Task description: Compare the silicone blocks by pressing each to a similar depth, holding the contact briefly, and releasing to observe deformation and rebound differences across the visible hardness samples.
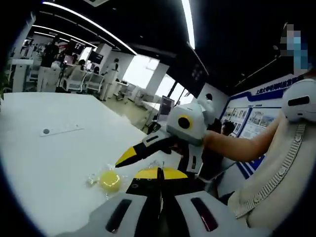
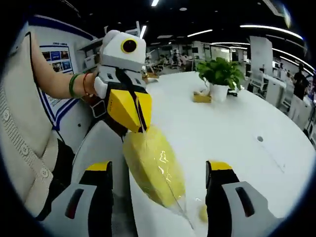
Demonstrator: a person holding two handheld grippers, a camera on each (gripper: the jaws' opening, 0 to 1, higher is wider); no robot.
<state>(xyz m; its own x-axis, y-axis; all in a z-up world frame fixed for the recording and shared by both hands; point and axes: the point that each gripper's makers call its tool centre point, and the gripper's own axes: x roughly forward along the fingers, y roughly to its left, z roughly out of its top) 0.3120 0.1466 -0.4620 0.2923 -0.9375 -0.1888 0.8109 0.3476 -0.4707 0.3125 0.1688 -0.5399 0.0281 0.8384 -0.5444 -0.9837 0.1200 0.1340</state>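
**Yellow block pinched over the desk**

While the left hand-held gripper [image 1: 159, 174] shows its jaws together, a round yellow silicone block in clear wrap [image 1: 109, 180] lies at 9 o'clock on the white desk [image 1: 54, 158], the right hand-held gripper [image 1: 129, 156] near it. Right gripper view: jaws apart; the left one clamps the wrapped block.

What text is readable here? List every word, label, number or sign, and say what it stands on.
No text reads clearly enough to quote.
Blue-and-white wall board: a heading in Chinese characters, too blurred to read.
Wall poster: print too small to read.
Wrapped yellow block: no label visible.
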